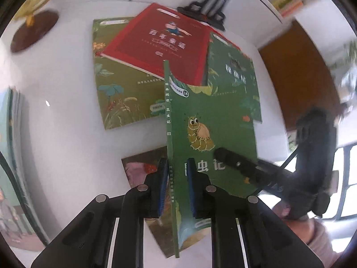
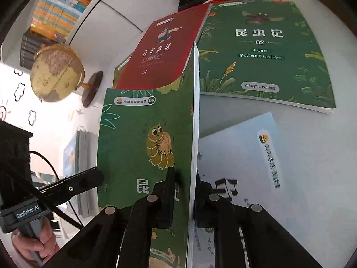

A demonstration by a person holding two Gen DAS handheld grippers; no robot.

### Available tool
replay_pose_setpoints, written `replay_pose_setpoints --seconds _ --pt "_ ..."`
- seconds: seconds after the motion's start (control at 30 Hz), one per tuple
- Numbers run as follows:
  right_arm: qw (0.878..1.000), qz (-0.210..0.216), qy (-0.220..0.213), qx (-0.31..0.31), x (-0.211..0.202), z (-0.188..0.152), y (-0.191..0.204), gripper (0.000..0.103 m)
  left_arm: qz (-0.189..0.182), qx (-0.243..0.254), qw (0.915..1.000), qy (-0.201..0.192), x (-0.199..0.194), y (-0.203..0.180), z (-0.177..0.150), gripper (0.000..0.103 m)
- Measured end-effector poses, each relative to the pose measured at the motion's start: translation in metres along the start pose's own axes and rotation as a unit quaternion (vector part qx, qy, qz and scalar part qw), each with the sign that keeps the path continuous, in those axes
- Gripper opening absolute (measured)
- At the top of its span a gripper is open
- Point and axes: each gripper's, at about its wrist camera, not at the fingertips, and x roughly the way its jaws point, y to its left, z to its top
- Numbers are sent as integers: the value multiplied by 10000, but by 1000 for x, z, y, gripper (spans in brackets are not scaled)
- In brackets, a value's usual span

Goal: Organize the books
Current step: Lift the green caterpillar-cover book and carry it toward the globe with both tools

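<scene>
A green book bears a yellow caterpillar; another book is red.

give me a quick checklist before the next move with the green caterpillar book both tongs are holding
1. Left tongs on the green caterpillar book at its spine edge: ok, pads on both sides.
2. Right tongs on the same book's page edge: ok, shut on it.
3. Book raised on edge off the white table: ok, standing nearly vertical.
4. Nothing lying on the held book: ok; the red book rests on other green books behind it.
5. Pale blue book flat under the right tongs: cannot tell whether the held book clears it.
6. Globe away from the books: ok.
</scene>
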Motion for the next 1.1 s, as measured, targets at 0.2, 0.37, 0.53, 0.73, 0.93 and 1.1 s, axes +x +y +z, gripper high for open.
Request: replay_pose_setpoints --seconds 0.2,0.37,0.53,0.73,0.93,1.1 --pt "9998 140 -137 -29 -19 -12 -2 12 -61 -19 10000 -63 -10 -3 -10 13" --pt "9992 219 -309 -98 -36 -16 12 12 48 64 9997 -242 -27 -5 -13 13" --pt "9985 302 -437 -127 -50 -17 27 12 319 214 9985 -378 -44 -10 -14 13" --pt "9973 351 -611 -211 -65 -17 48 12 505 364 9963 -598 -65 -14 -14 13" --pt "9964 383 -705 -263 -76 -16 68 12 510 314 9950 -804 -85 -7 -14 13" --pt "9962 389 -709 -338 -77 -14 88 12 538 229 9941 -916 -97 3 -17 13"
